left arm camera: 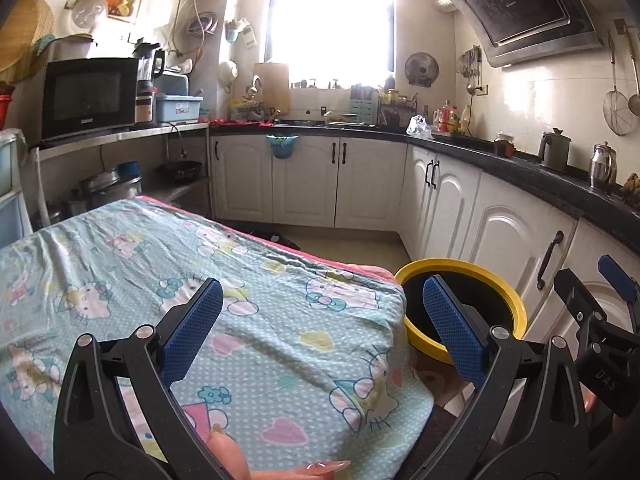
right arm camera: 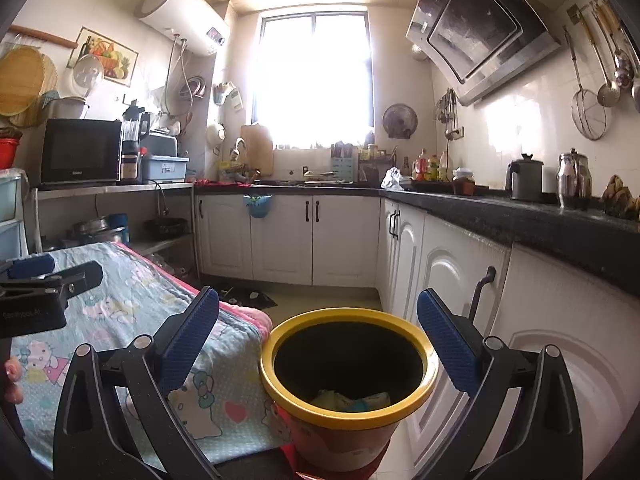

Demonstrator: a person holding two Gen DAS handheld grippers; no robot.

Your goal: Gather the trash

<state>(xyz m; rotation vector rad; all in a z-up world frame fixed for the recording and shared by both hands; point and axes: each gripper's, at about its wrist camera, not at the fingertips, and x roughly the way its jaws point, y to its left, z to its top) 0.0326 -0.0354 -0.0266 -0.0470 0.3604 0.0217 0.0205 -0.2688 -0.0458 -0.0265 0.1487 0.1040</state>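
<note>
Blue-padded fingers of both tools frame each view, spread wide with nothing between them: the left gripper (left arm camera: 320, 312) hangs over the table covered in a pale-blue cartoon-cat cloth (left arm camera: 168, 272), while the right gripper (right arm camera: 318, 320) hangs directly above the round yellow-rimmed bin with a dark inside (right arm camera: 430, 364). That bin stands on the floor just beside the table's near right corner, between the cloth's overhang and the white lower cabinets (right arm camera: 452, 276). Seen from the left wrist, the same bin (left arm camera: 516, 304) lies to the right of and below the left tool, partly behind its right finger, with the right tool's black body (left arm camera: 600, 332) beyond it. So the right hand is plainly the nearer to the bin, its fingers straddling the mouth from above; the left would have to swing rightward and down off the table edge to reach it. Down in the bin's bottom lies a small crumpled pale wad of trash with a bluish patch (right arm camera: 350, 400). No loose litter shows on the cloth in either view, so any further piece to collect is out of sight. Being round, the bin's opening offers no preferred approach direction.
</note>
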